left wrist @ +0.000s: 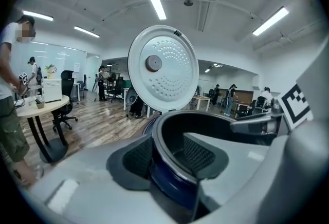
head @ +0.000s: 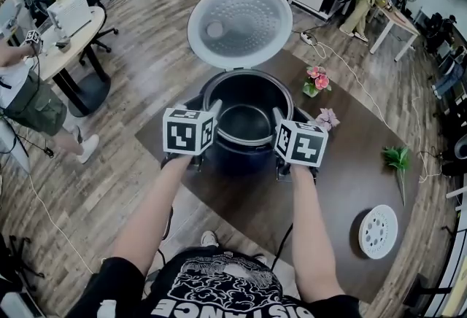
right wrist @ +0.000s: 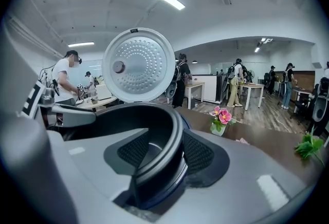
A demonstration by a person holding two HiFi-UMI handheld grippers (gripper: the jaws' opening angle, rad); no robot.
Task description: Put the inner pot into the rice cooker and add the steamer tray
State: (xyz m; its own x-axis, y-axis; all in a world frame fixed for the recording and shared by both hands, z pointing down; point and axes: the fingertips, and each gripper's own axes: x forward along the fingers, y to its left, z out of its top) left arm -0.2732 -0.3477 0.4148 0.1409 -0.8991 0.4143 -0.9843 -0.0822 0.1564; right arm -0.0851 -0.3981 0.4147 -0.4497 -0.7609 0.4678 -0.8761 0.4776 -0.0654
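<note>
Position of the steamer tray governs the next move, so I report that first. The white round perforated steamer tray (head: 379, 231) lies flat on the dark brown table (head: 343, 171), well apart from the cooker, off to the near right in the head view. It is plainly nearer the right hand than the left. Being a disc, it has no long axis to line up with; any edge serves. A green plastic sprig (head: 398, 160) lies on the table beyond it, not between it and the right hand.

The black round metal inner pot (head: 245, 122) sits down inside the dark-blue round rice cooker (head: 241, 157), whose white dimpled lid (head: 239, 23) stands open behind.

The left gripper (left wrist: 168, 159) straddles the pot's rim on the left side, one ribbed pad (left wrist: 138, 156) outside the wall and one inside. The jaws stand partly apart, and I see a dark gap at the inner pad, so I judge the rim to be between them but not clamped. The right gripper (right wrist: 165, 153) straddles the rim on the opposite side in the same manner, jaws partly apart and holding nothing.

In my judgement the pot step is done. The tray step falls to the right gripper, which must lift clear of the rim before reaching toward the near right.
</note>
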